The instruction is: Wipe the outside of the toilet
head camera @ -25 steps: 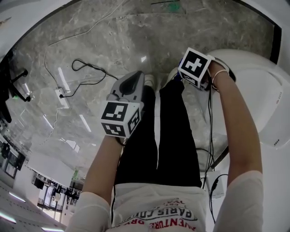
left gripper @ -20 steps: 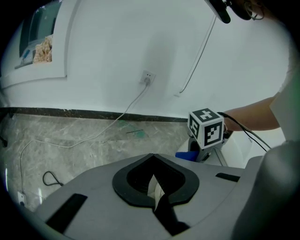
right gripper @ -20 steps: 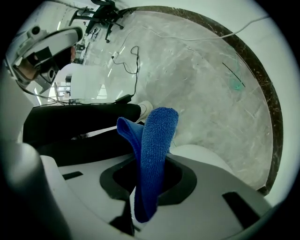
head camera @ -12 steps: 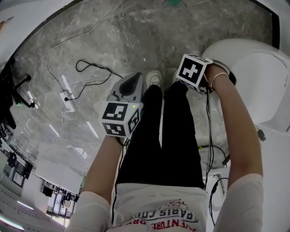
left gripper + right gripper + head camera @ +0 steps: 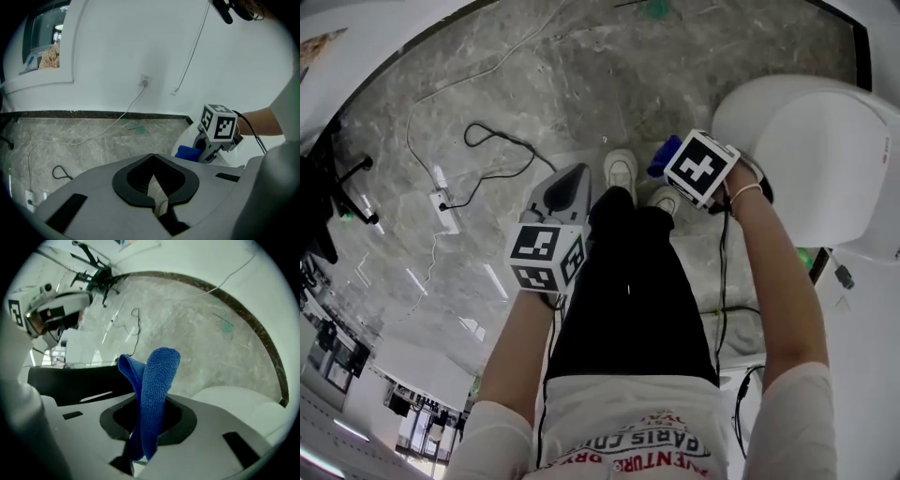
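The white toilet [image 5: 811,155] stands at the right of the head view, and its rounded bowl [image 5: 234,399] shows low right in the right gripper view. My right gripper [image 5: 672,161] hangs just left of the bowl, shut on a blue cloth [image 5: 662,156]. In its own view the blue cloth [image 5: 157,385] stands up folded from the shut right gripper [image 5: 140,451]. My left gripper [image 5: 570,176] is over the floor left of my legs, away from the toilet. The left gripper [image 5: 156,194] is shut with nothing in it; its view shows the right gripper's marker cube [image 5: 218,123] and the cloth [image 5: 189,153].
Grey marble floor [image 5: 534,84] with a black cable [image 5: 492,141] and a white power strip [image 5: 442,208] at the left. My legs and shoes [image 5: 622,173] lie between the grippers. Cables [image 5: 724,309] trail beside the toilet's base. A wall socket [image 5: 146,80] feeds a white cord.
The right gripper has come back a little from the toilet's rim toward my feet, and the blue cloth now shows. The left gripper has hardly moved.
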A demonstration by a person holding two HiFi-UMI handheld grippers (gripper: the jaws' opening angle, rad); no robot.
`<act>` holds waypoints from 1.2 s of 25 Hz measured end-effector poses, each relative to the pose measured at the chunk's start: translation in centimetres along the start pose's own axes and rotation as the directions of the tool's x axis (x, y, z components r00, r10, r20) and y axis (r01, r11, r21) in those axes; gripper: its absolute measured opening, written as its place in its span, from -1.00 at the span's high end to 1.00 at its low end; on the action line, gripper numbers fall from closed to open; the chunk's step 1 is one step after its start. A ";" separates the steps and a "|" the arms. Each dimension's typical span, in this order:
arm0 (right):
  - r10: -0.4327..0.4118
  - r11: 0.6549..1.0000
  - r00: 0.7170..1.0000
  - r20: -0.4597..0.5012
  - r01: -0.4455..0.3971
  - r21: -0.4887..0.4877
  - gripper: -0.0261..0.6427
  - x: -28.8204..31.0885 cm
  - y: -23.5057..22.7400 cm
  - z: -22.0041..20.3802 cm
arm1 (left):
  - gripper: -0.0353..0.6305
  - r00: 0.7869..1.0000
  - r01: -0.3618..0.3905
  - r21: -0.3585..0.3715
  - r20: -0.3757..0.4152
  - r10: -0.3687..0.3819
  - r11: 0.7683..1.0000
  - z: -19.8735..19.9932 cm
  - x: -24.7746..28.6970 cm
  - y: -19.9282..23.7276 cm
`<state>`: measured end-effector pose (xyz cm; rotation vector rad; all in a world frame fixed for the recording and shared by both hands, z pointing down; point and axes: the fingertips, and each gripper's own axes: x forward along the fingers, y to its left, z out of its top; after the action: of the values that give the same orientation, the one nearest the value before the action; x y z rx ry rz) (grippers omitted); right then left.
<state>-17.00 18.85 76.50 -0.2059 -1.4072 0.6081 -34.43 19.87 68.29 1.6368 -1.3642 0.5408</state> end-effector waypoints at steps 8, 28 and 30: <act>-0.198 0.958 0.805 0.559 0.039 0.284 0.69 -13.5 -0.2 1.3 | 0.88 0.998 0.025 0.109 0.050 -0.031 0.994 6.0 -3.6 -6.6; -0.863 0.336 0.276 0.423 -0.311 0.889 0.69 -35.5 -2.2 -46.2 | 0.88 0.896 0.377 0.659 -0.082 -0.437 0.651 26.6 -3.2 -50.3; -0.897 0.238 0.273 0.347 -0.364 0.900 0.69 -34.8 -2.6 -49.6 | 0.88 0.868 0.437 0.695 -0.161 -0.470 0.570 26.2 -1.2 -54.1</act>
<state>29.90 9.61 39.21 1.8771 -1.7572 1.1280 10.17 -2.89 34.96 2.5544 -0.6873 0.7801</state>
